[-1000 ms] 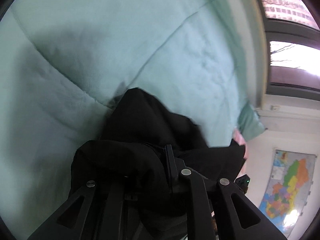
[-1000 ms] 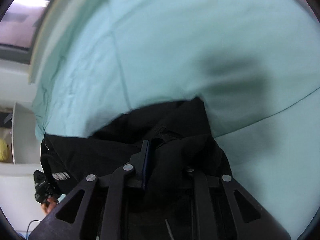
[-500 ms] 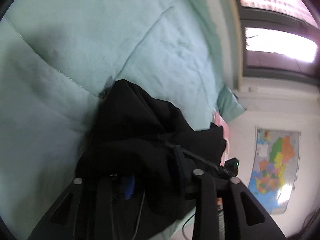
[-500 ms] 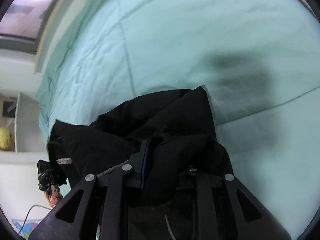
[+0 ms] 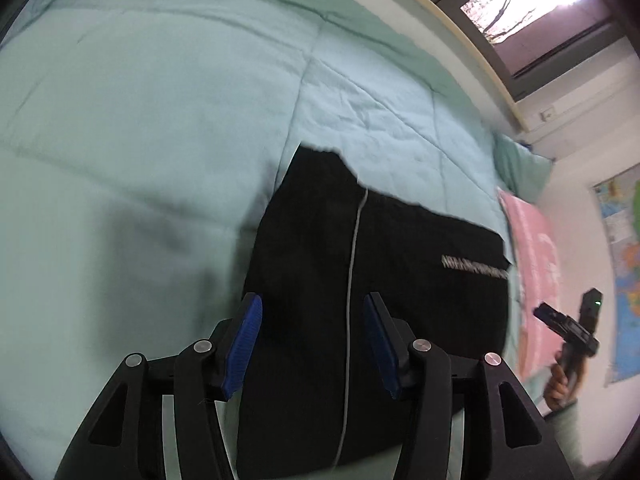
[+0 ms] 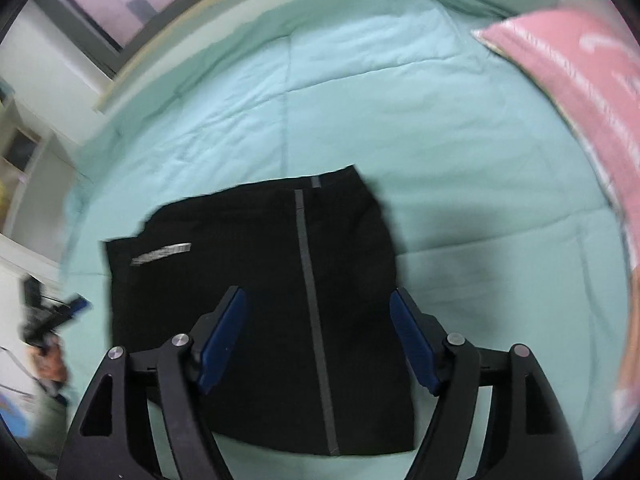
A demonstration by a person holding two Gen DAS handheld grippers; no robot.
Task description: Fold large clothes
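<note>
The black garment lies folded flat on the bed; the left gripper and right gripper hang above it, fingers spreading wider, nothing pinched between them.

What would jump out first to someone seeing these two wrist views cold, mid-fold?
The black garment dominates: it lies folded flat in a neat block on the pale green quilt, a grey stripe down its middle. Both the left gripper and the right gripper hang above it with blue pads apart, jaws opening, nothing between them. A pink pillow sits at the bed's edge beyond the garment.
</note>
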